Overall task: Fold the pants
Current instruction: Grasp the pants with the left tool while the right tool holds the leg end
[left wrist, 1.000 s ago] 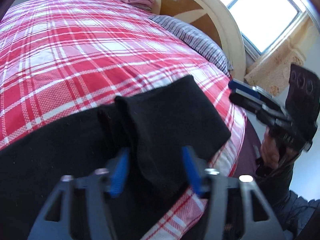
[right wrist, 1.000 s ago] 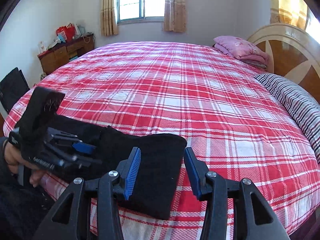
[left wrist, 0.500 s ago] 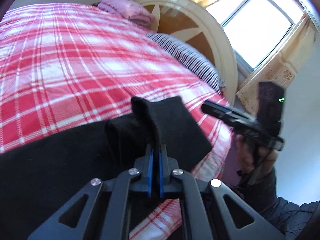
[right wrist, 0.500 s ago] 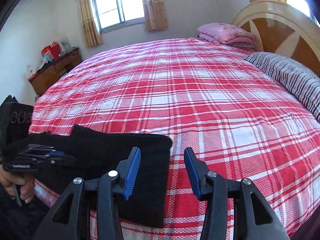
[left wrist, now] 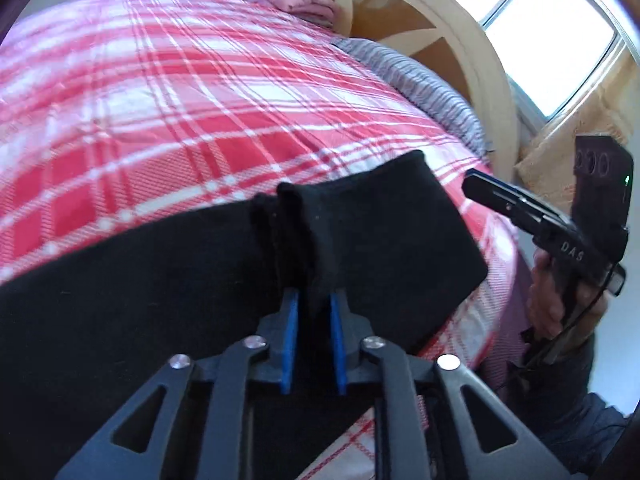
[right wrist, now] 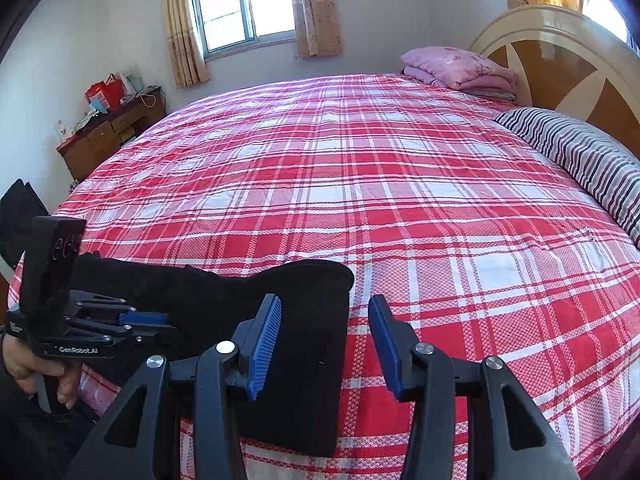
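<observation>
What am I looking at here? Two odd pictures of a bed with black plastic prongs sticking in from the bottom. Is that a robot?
No robot: a person holds a hand tool with a two-fingered claw in each hand, and a small wide-angle camera on each tool looks out along its fingers. So one picture is taken from the left tool, the other from the right, and each also catches the other tool off to the side.

Black pants lie along the near edge of a bed with a red plaid cover. A striped pillow and a folded pink blanket sit near the headboard.

The left claw has a raised fold of the pants between its blue pads, and its jaws are opening. The right claw is open and holds nothing, hovering over the end of the pants.
</observation>
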`<state>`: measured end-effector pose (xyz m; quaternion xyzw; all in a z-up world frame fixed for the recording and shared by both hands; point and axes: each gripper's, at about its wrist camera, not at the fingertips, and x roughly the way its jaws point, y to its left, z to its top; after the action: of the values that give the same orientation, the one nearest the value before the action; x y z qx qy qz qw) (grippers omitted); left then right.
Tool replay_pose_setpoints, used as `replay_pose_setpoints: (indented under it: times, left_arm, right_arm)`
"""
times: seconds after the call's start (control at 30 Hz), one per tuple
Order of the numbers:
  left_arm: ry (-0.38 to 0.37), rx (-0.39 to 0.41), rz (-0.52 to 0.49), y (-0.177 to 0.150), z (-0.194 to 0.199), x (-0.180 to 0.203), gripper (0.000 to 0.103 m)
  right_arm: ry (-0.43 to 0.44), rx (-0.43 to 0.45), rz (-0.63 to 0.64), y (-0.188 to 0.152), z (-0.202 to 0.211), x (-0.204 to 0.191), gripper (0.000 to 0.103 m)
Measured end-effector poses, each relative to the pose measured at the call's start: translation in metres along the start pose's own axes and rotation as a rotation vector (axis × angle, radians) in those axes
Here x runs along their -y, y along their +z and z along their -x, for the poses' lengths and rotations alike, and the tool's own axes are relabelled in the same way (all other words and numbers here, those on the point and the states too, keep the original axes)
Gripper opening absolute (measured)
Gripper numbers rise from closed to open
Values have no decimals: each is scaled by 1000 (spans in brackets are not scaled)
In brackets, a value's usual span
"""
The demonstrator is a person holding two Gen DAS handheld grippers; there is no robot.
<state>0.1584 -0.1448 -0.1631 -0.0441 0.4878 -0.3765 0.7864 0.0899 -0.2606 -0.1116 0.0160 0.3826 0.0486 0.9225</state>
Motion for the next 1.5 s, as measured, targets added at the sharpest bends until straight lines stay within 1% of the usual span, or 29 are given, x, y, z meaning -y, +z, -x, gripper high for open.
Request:
replay_pose_setpoints:
  times: [0.03,0.07,0.1,0.13,0.17,0.23,0.3,0.33,0.37,0.43,0.5,0.53,0.57,0.6,0.67,0.83,0.97,1.03,1.1,1.2,1.3,1.37,1.4,1.47,1.5]
  left_arm:
    - [57,19,-13,-2,6,3,53]
    - [64,45,-16,-5,11,5,67]
    - [54,63,-13,-8,15,6,72]
    - [54,51,-12,-10,15,6,77]
    - [55,34,-13,-11,11,6,77]
    - [15,1,5,-12,-1,5,77]
    - [8,17,-7,-10,-4,9,77]
    - [0,24,-19,-8,-5,12,72]
    - [-3,30,-27,-5,-5,14,54]
    - [15,34,-35,-3,-6,16,45]
    - [10,38,-38,0,-9,13,36]
    - [13,42,-29,1,-10,10,22]
    - [-1,44,-13,2,-9,6,11]
    - [-30,45,7,1,-8,2,11]
    - [-47,58,9,-1,0,2,9]
    - [-125,106,13,-2,42,9,9]
    - [-145,130,27,-2,78,4,9]
    - [-136,131,32,-4,88,-3,9]
    - [-100,130,42,-9,97,-17,9]
    - [-50,121,77,-19,101,-41,9]
    - [-18,107,114,-28,96,-60,9]
    - [-12,104,140,-33,92,-73,9]
    - [-17,106,157,-36,91,-78,9]
    - [-25,108,173,-39,88,-84,9]
    - [-25,109,175,-40,88,-85,9]
  right_arm:
    - [3,-6,-4,0,-1,0,48]
    - [2,-10,-4,-1,-2,-1,48]
    - [-2,-10,-1,-1,-2,-2,48]
    - [-3,-10,0,-2,-2,-2,48]
    - [-1,-8,-1,-1,-1,-3,48]
    - [5,-5,4,-1,1,-6,48]
    - [3,-1,13,-1,1,-7,48]
    - [3,1,16,-1,1,-8,48]
    - [6,1,16,-1,0,-9,48]
    - [9,-4,13,-3,-3,-10,48]
    - [8,-16,9,-4,-9,-9,48]
    - [8,-22,8,-5,-11,-9,48]
    - [7,-31,8,-6,-14,-9,48]
    - [7,-37,10,-8,-16,-10,48]
    - [12,-42,16,-9,-17,-12,48]
    - [26,-21,24,-8,-10,-13,48]
    - [31,-4,10,-6,-6,-11,48]
    - [34,-4,11,-6,-6,-12,48]
    - [37,-7,15,-6,-7,-14,48]
    - [52,-16,28,-9,-10,-20,48]
    - [94,-26,69,-12,-10,-32,48]
    - [132,-34,141,-17,-6,-48,48]
    - [133,-36,186,-20,-4,-57,48]
    - [92,-45,306,-29,-1,-79,52]
    - [61,-49,359,-35,-1,-89,59]
